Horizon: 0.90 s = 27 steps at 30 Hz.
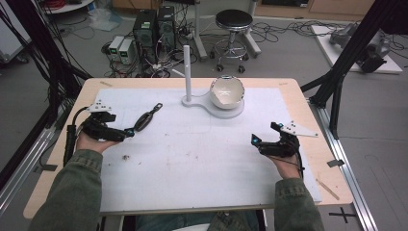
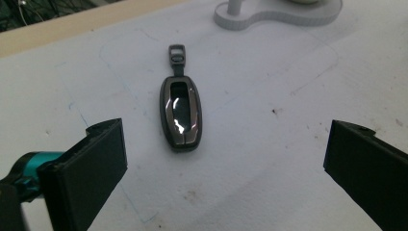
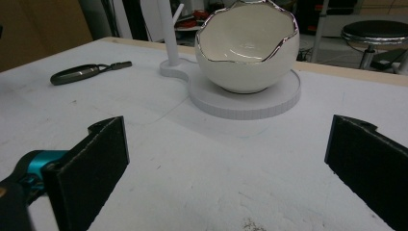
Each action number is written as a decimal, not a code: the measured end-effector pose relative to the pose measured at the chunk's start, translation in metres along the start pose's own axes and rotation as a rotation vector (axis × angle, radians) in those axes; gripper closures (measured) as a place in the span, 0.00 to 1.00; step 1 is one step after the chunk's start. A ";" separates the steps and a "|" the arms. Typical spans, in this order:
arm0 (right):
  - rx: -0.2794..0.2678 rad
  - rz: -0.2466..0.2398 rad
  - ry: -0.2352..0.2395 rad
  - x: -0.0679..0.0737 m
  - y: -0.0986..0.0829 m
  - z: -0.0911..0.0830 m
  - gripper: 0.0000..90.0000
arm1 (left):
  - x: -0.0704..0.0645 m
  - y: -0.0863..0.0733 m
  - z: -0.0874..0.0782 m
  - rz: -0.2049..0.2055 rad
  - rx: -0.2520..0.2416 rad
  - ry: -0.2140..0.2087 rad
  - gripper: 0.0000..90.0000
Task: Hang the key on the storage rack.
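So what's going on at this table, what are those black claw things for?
A person sits at the table with a two-jaw gripper in each hand. The left gripper is open and pointed at a dark car key fob lying flat on the white mat just ahead of it, not yet touching it. The right gripper is also open and holds nothing. It faces an eggshell-shaped bowl that sits on a round white stand with an upright post.

Olive sleeves [image 1: 72, 192] – blk grippers, teal accents.
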State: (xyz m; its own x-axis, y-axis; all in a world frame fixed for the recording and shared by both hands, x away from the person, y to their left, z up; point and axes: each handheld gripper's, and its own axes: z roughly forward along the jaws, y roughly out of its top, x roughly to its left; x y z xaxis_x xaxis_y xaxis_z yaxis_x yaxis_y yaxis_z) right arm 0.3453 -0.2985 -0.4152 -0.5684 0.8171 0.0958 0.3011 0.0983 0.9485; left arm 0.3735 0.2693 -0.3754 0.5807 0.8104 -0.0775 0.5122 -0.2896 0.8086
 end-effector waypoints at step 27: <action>0.008 -0.017 -0.001 0.000 -0.001 0.001 0.01 | 0.017 0.044 0.021 0.036 0.133 0.015 0.02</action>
State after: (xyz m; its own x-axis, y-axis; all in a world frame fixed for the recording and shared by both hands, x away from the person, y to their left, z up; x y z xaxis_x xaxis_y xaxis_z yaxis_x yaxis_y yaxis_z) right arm 0.3462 -0.2976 -0.4163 -0.5725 0.8160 0.0795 0.2978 0.1166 0.9475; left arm 0.4188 0.2599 -0.3535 0.5909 0.8058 -0.0403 0.5714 -0.3827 0.7260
